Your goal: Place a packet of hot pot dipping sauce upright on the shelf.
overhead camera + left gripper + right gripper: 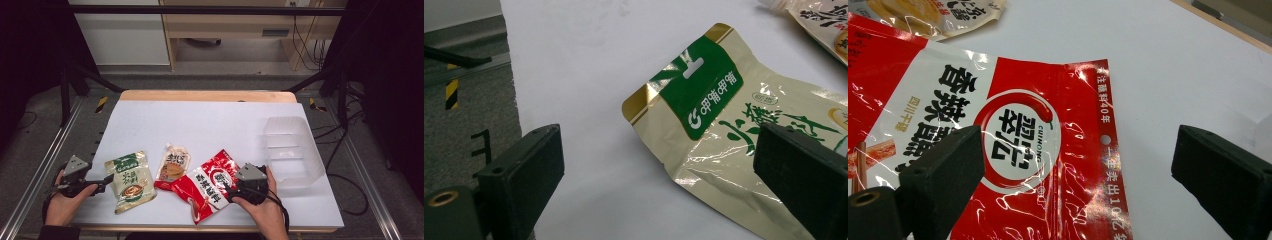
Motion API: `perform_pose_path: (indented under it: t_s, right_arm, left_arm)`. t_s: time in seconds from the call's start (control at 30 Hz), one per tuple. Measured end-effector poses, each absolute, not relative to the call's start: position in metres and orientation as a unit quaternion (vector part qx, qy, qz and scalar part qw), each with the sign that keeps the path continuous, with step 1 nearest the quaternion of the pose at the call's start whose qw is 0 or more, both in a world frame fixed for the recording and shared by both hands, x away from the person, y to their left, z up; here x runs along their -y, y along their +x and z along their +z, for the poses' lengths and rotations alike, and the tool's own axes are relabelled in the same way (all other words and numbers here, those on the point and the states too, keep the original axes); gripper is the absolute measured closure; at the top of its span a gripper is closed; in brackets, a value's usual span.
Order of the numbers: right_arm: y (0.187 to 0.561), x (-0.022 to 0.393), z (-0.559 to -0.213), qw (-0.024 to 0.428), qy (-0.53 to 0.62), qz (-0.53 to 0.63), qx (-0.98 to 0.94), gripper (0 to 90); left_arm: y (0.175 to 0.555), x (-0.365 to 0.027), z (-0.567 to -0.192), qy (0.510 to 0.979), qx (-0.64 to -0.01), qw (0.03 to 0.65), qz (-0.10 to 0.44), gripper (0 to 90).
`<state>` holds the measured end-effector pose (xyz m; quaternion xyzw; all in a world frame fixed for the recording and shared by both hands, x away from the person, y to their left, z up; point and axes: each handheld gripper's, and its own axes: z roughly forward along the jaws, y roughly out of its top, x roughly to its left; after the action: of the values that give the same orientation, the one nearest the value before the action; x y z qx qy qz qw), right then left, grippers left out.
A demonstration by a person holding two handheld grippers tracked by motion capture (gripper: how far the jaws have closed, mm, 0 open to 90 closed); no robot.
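**Two claws spread wide, one snack packet lined up in front of each**

The left claw (106, 181) is held low at the near left edge of the desk (210, 120), gripped by a hand (62, 205). Its jaws are seen spread wide apart with nothing pinched. In the left gripper view the green and gold packet (724, 130) is found lying flat just ahead of the claw, its hang-hole end pointed away and one corner tucked under the right-hand jaw. No contact between pad and packet can be made out.

The right claw (226, 187) is held by the other hand (265, 210) near the front edge of the desk. Its jaws are also spread wide and nothing is clamped. In the right gripper view the red and white packet (1013, 150) is seen flat right below and ahead of the claw, with its sealed edge running up between the two jaws and the left-hand jaw hanging over its printed face. Whether that jaw is actually touching the foil can't be told.

Beyond the red packet, further out from the right claw, an orange sauce pouch (172, 166) is laid between the two packets. Off to the right claw's outer side, close by, a clear plastic bin (292, 150) is parked on the desk.
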<state>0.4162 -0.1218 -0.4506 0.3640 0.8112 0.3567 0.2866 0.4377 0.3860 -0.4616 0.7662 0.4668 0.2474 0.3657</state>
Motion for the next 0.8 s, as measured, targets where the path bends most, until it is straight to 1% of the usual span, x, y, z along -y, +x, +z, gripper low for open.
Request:
perform_pose_path:
  t_s: [0.47,0.63,0.7,0.8]
  right_arm:
    - [0.414,0.122,-0.452,0.284,0.357,0.346,-0.82,8.8]
    - [0.415,0.12,-0.454,0.283,0.356,0.34,-0.823,9.0]
    - [0.415,0.12,-0.454,0.282,0.356,0.338,-0.824,9.1]
    - [0.415,0.118,-0.455,0.282,0.351,0.336,-0.828,9.2]
  left_arm:
    - [0.443,-0.384,-0.466,0.77,-0.47,0.365,0.231,7.2]
    - [0.447,-0.382,-0.467,0.772,-0.469,0.366,0.223,8.6]
    - [0.449,-0.381,-0.469,0.774,-0.468,0.367,0.217,11.1]
    - [0.452,-0.377,-0.471,0.779,-0.467,0.361,0.212,12.1]
